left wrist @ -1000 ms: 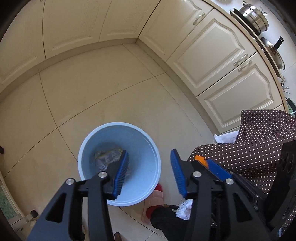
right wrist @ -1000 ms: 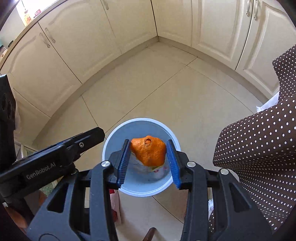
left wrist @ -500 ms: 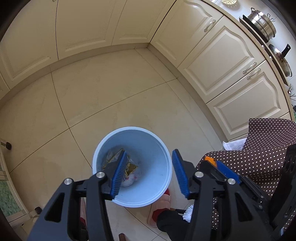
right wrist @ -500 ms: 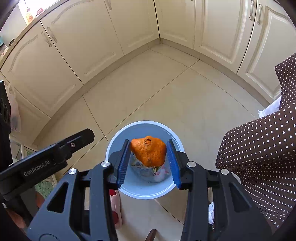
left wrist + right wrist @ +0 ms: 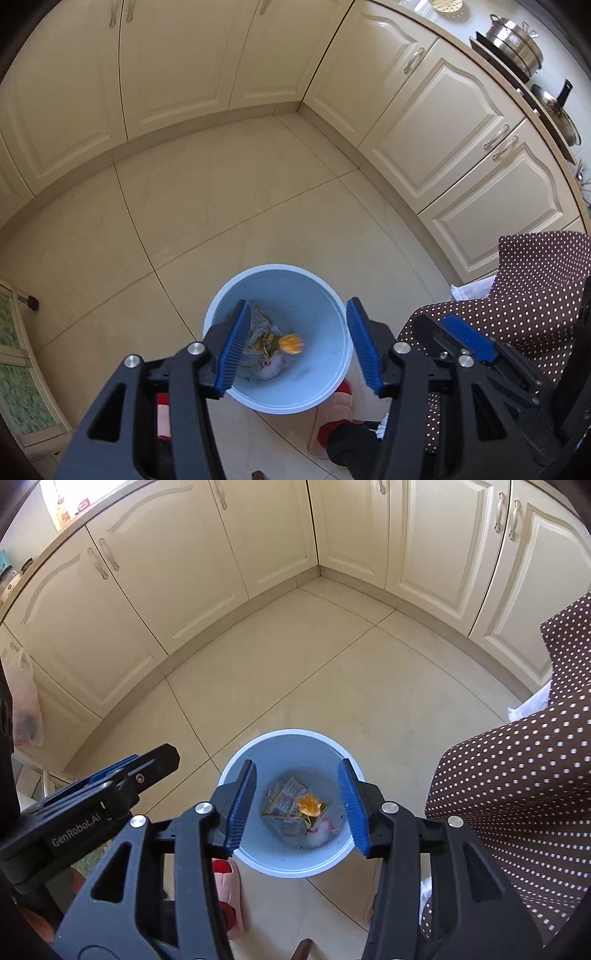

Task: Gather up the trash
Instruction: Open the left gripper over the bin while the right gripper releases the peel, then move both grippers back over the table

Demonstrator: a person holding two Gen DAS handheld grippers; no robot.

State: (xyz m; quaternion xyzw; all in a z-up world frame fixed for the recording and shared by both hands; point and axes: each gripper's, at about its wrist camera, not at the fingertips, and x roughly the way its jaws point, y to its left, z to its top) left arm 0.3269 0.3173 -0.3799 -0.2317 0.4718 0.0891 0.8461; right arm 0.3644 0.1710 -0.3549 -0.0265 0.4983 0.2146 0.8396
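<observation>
right fingers (image 5: 297, 801): blue pads standing apart and opening wider, nothing pressed between them, pointed steeply down over the bin
left fingers (image 5: 295, 345): blue pads apart, the gap widening, nothing clamped, also angled down over the bin
orange peel (image 5: 309, 804): loose inside the bin, seen between the right pads but clear of both; blurred in the left wrist view, on or just above the pile of rubbish, cannot tell which
other trash (image 5: 286, 808): crumpled printed wrappers and a pale wad at the bin's bottom, the wrappers at nine o'clock from the peel, the wad at five o'clock
bin (image 5: 258, 864): round, light blue with a paler rim, upright on the floor, under both pairs of fingers
left gripper body (image 5: 92, 812): black frame entering the right wrist view at nine o'clock of the bin, white lettering on its side
floor (image 5: 295, 672): large cream tiles with thin dark joints
slippers (image 5: 229, 893): pink and red, one touching the bin's rim at seven o'clock, another at five o'clock in the left wrist view
dotted cloth (image 5: 517, 794): brown with white dots, at three o'clock of the bin
cabinets (image 5: 166, 572): cream panelled doors meeting in a corner at twelve o'clock
worktop (image 5: 461, 22): steel pots (image 5: 515, 40) at two o'clock in the left wrist view
</observation>
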